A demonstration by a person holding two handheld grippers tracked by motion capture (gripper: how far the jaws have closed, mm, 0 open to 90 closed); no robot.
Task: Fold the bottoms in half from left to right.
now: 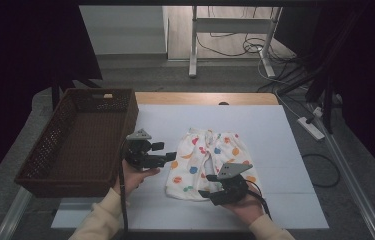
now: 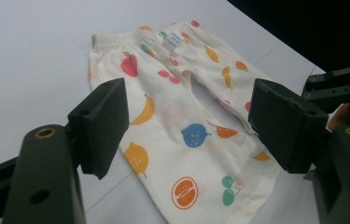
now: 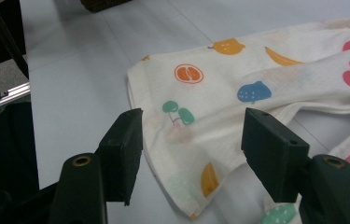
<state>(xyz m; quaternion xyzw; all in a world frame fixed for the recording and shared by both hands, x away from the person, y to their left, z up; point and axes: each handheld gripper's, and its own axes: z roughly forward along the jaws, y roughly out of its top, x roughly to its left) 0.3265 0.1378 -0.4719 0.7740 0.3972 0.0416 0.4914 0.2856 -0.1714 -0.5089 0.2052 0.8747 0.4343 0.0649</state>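
Note:
A small cream pair of pants (image 1: 210,160) printed with coloured fruit lies flat on the white table cover (image 1: 255,120), waistband toward the far side. My left gripper (image 1: 167,151) hovers at the garment's left edge, pointing right, jaws open with nothing between its pads. In the left gripper view the pants (image 2: 182,121) spread out beyond the open left gripper (image 2: 186,116). My right gripper (image 1: 206,186) sits at the near hem, open. In the right gripper view the leg hem of the pants (image 3: 256,88) lies beyond and under the open right gripper (image 3: 191,140), untouched by the pads.
A brown woven basket (image 1: 35,170) stands at the left edge of the table, its inside bare. Beyond the table are a desk frame (image 1: 193,45) with cables and a power strip (image 1: 311,127) on the floor at right. The right gripper's body (image 2: 336,84) appears in the left gripper view.

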